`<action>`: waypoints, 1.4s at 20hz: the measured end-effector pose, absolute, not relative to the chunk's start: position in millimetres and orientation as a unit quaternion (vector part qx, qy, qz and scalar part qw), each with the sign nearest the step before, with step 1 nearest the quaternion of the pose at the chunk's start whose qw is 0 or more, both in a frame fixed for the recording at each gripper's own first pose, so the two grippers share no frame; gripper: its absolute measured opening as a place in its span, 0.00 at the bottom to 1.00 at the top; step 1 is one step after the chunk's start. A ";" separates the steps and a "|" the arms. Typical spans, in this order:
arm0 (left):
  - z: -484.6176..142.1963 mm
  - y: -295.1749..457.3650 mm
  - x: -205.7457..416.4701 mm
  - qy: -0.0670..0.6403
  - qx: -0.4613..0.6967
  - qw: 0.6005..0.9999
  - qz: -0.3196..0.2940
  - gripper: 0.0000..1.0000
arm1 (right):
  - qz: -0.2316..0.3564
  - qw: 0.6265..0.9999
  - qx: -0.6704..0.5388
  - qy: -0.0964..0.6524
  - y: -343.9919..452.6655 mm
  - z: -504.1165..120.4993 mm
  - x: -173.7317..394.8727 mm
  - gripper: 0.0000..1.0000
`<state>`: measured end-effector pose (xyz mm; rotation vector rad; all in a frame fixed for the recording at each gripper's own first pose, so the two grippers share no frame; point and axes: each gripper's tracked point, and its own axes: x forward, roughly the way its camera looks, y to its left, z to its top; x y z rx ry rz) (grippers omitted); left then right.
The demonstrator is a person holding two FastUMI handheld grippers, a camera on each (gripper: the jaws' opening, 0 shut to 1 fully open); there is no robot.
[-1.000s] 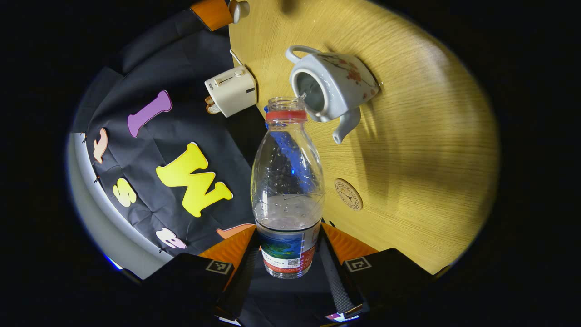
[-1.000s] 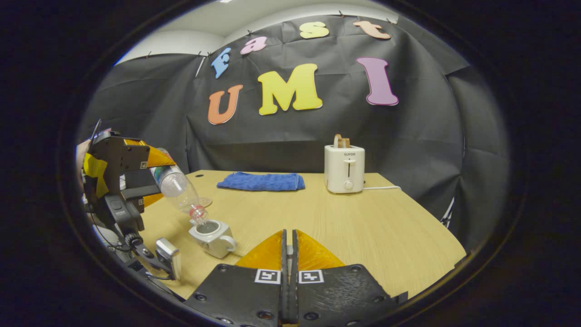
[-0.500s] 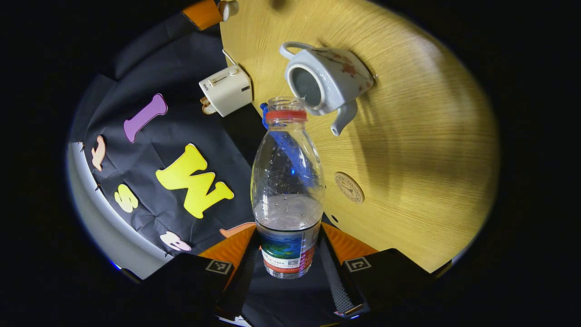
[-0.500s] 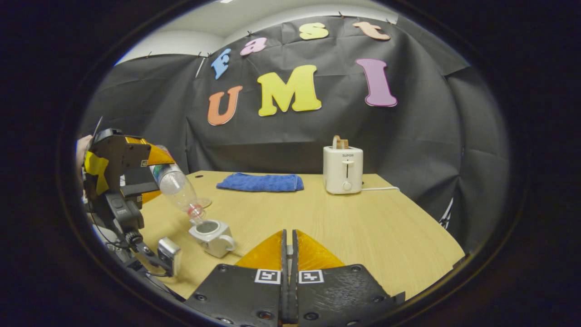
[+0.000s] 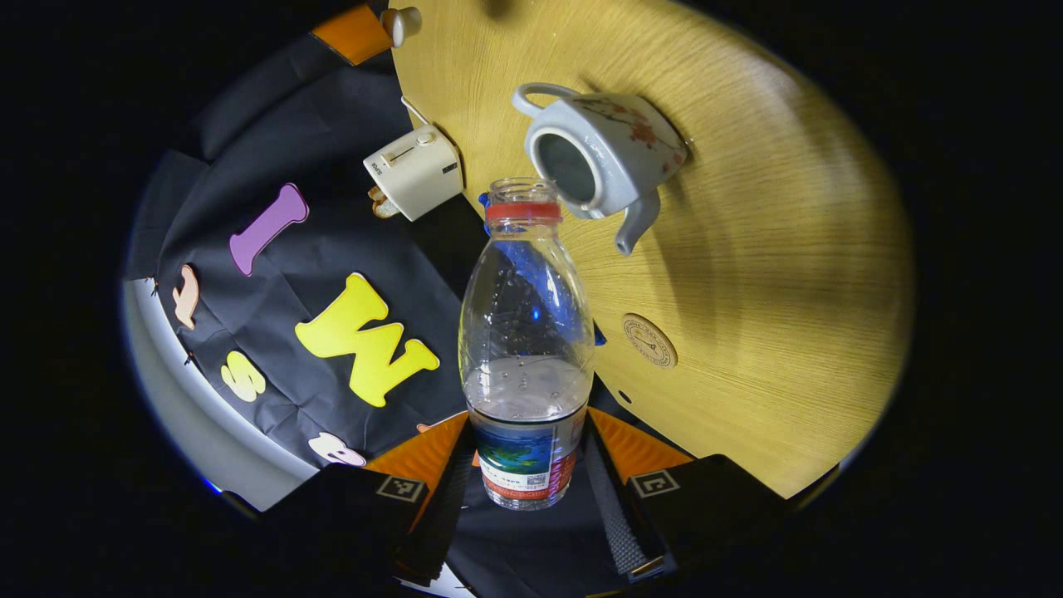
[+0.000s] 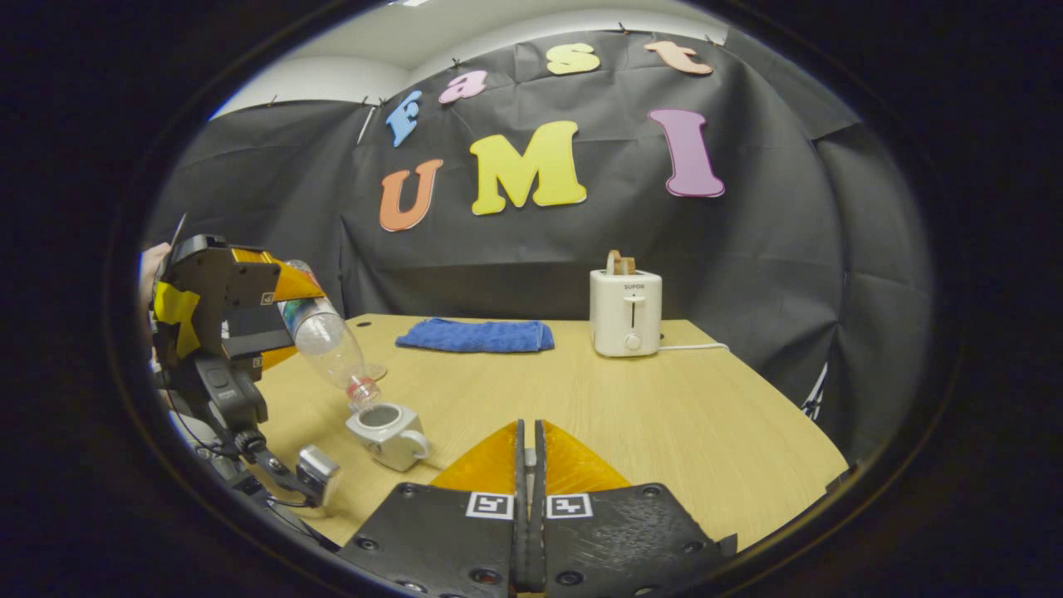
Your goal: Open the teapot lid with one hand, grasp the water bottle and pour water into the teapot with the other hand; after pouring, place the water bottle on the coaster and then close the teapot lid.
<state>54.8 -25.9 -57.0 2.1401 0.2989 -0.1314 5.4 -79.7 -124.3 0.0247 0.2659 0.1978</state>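
Left gripper view: the left gripper (image 5: 528, 473) clamps the water bottle (image 5: 526, 332), tipped mouth-down over the open teapot (image 5: 602, 154), so pouring looks underway. Next it needs righting, then setting on the coaster (image 5: 649, 340). The right gripper (image 6: 528, 465) holds its fingers together, with the lid (image 5: 403, 21) between them in the left view.

Ahead of the right gripper's (image 6: 526, 465) closed jaws lies bare table (image 6: 631, 415); toaster (image 6: 625, 311) far ahead, teapot (image 6: 386, 432) left.

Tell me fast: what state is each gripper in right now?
Left gripper: shut on the water bottle, tilted over the teapot.
Right gripper: shut, holding the lid.
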 end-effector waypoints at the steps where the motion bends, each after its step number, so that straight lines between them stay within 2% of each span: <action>1: -57.3 -26.7 54.4 0.122 0.873 0.469 -0.054 0.75 | 0.099 0.986 0.012 0.133 -79.4 -124.4 5.4 0.00; 9: -51.8 -28.6 60.4 0.106 0.871 0.478 -0.049 0.75 | 0.098 0.986 0.008 0.134 -78.4 -124.9 4.9 0.00; 15: -56.6 -22.6 62.3 0.081 0.833 0.546 -0.031 0.74 | 0.088 0.987 0.006 0.131 -84.1 -116.6 3.6 0.00; 17: -63.4 -17.5 58.9 0.078 0.805 0.588 -0.030 0.74 | 0.084 0.988 0.003 0.126 -86.7 -111.7 2.2 0.00; 20: -89.1 7.5 50.8 0.102 0.678 0.727 -0.034 0.74 | 0.094 0.988 0.012 0.124 -78.7 -105.7 -1.3 0.00; 22: -105.4 16.0 38.7 0.128 0.587 0.799 -0.029 0.74 | 0.103 0.987 0.010 0.123 -71.4 -102.1 -0.5 0.00; 24: -108.5 16.8 34.7 0.143 0.508 0.849 -0.026 0.75 | 0.108 0.987 0.006 0.122 -65.7 -98.2 0.4 0.00; 28: -105.3 20.8 25.6 0.143 0.373 0.917 -0.016 0.75 | 0.116 0.987 0.009 0.115 -53.9 -89.2 0.1 0.00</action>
